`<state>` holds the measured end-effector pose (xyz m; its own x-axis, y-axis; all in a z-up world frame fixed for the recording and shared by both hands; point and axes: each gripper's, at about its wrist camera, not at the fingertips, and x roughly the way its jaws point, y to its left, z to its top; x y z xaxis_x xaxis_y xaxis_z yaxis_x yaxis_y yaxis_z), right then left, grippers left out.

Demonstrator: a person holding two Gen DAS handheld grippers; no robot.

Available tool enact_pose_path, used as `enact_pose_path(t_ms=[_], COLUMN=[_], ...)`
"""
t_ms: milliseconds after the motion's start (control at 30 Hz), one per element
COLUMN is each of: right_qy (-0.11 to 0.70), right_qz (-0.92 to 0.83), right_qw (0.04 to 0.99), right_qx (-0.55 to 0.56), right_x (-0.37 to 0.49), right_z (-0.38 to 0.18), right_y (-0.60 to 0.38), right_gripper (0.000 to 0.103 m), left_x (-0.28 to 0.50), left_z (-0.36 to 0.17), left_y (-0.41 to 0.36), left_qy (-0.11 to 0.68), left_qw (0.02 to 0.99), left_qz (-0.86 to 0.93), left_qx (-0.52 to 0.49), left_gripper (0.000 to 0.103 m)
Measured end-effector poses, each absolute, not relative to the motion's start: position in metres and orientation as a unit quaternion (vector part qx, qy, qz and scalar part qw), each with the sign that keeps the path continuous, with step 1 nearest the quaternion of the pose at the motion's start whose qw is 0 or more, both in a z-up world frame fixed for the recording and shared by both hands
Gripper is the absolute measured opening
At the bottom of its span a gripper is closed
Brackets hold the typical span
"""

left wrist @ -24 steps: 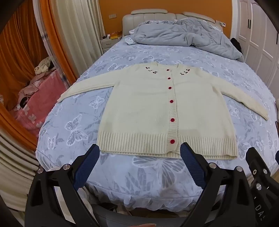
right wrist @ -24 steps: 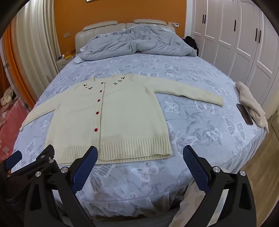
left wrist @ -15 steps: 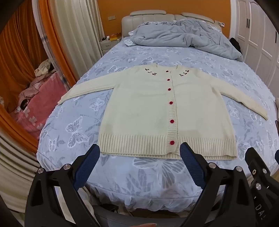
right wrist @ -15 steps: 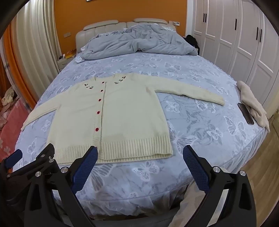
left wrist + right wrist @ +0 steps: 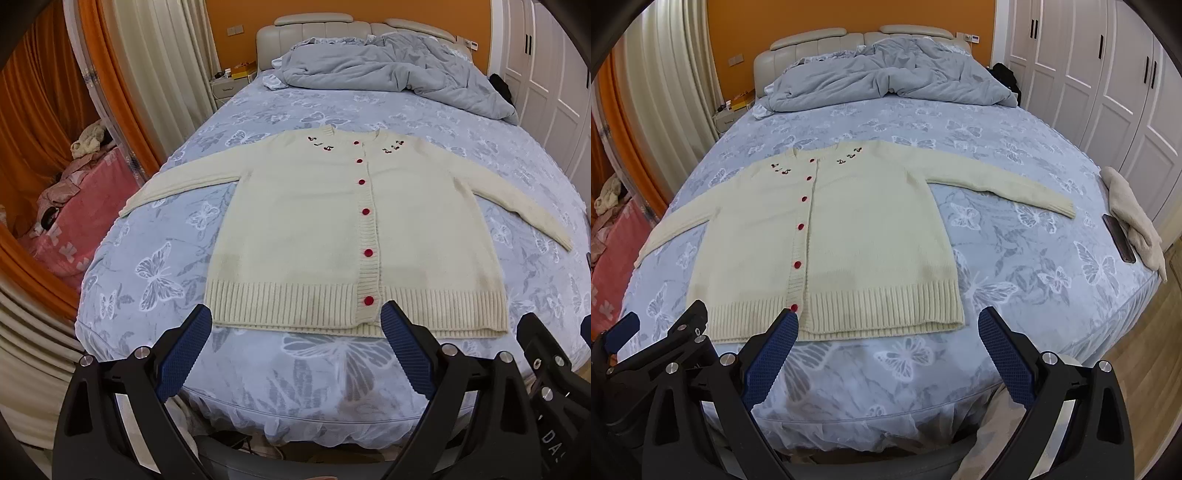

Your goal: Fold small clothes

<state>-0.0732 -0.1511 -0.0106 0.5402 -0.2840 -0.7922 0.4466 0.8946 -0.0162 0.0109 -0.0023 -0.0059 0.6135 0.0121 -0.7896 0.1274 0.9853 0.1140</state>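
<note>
A cream knit cardigan point(image 5: 314, 229) with red buttons lies flat and face up on the blue butterfly bedspread point(image 5: 155, 266), both sleeves spread out to the sides. It also shows in the right wrist view point(image 5: 857, 236). My left gripper point(image 5: 297, 325) is open and empty, held above the foot of the bed just before the ribbed hem. My right gripper point(image 5: 886, 332) is open and empty, near the hem's right half. The left gripper's body shows at the lower left of the right wrist view point(image 5: 657, 343).
A crumpled grey duvet point(image 5: 388, 70) lies at the head of the bed. A beige cloth point(image 5: 1134, 214) and a dark phone point(image 5: 1119, 238) lie at the bed's right edge. White wardrobe doors point(image 5: 1108, 92) stand on the right, curtains point(image 5: 159, 66) and pink bedding point(image 5: 70, 221) on the left.
Both grippers have moved slightly forward toward the cardigan's hem. The cardigan has not moved. Both grippers stay open.
</note>
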Motion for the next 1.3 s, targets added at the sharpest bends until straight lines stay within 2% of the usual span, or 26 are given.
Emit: enact_pose_path(t_ms=[1300], right_qy=[0.439], right_qz=[-0.213], right_qw=[0.868], right_qx=[0.092], right_x=[-0.0751], right_z=[-0.0189], right_y=[-0.15], right_gripper=[0.096], left_x=[0.0081], left_z=[-0.0114], left_y=[-0.0009], left_qy=[0.438], left_qw=[0.894], left_qz=[-0.019], left_qx=[0.09], left_gripper=[0.09])
